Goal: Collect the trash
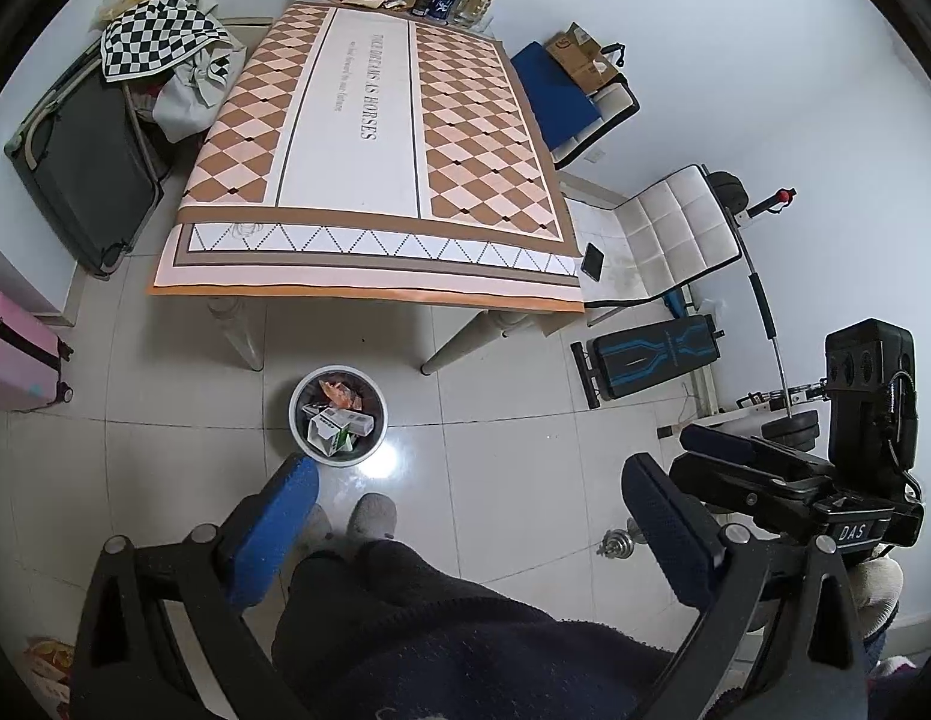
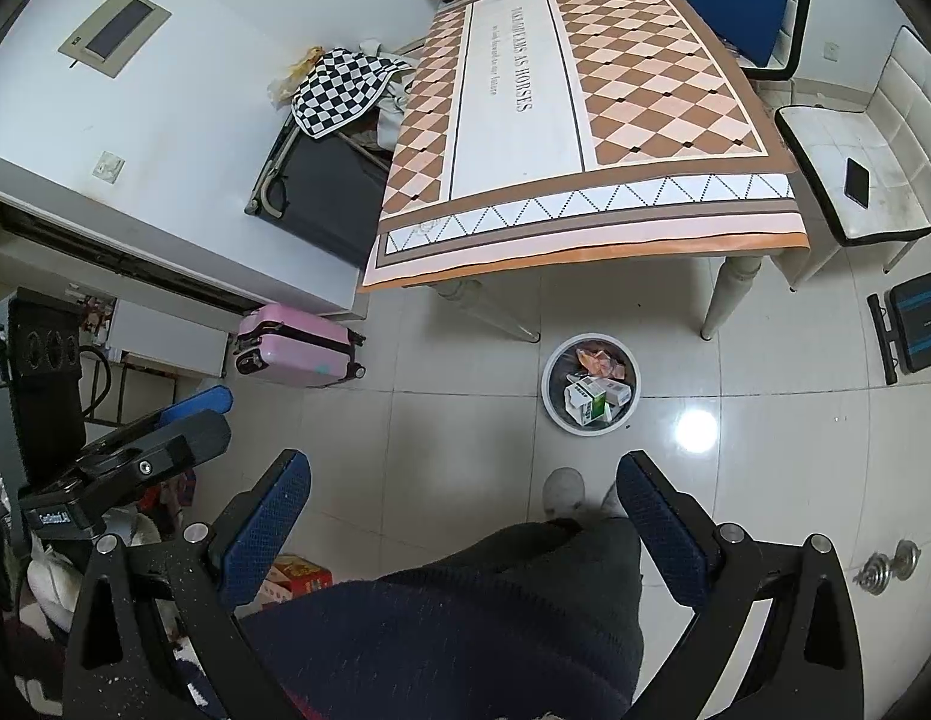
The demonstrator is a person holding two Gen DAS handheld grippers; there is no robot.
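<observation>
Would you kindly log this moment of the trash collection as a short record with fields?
left gripper: open, nothing between the fingers
right gripper: open, nothing between the fingers
trash bin: on the floor in front of the table, holds cartons and an orange wrapper
table: near part of the patterned cloth bare; bottles and packets along the far edge
phone: on the white chair beside the table

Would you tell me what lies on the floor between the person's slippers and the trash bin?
Nothing: in both wrist views only bare glossy floor tile separates the slippers from the trash bin.
</observation>
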